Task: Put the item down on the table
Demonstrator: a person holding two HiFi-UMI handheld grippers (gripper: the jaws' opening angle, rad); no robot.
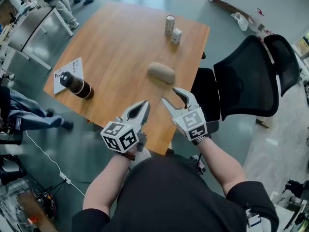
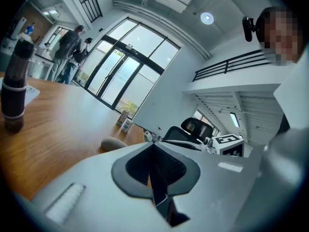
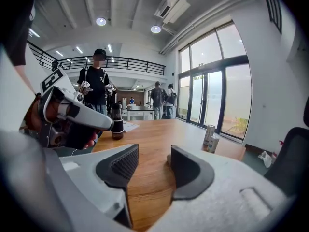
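A grey, rounded, pebble-like item point(image 1: 161, 72) lies on the wooden table point(image 1: 116, 42), toward its right side; nothing grips it. In the left gripper view the item point(image 2: 113, 143) shows just beyond the jaws. My left gripper point(image 1: 146, 103) hovers over the table's near edge, its jaws shut and empty. My right gripper point(image 1: 170, 94) is beside it, a little short of the item, with the jaws apart and only bare tabletop between the pads point(image 3: 126, 162). The left gripper point(image 2: 153, 149) points across the table toward the chair.
A can point(image 1: 169, 24) and a small box point(image 1: 176, 36) stand at the table's far edge. A dark bottle point(image 1: 77, 85) rests on a sheet of paper point(image 1: 73, 67) at the left. A black office chair point(image 1: 246, 79) is at the right. People stand in the background.
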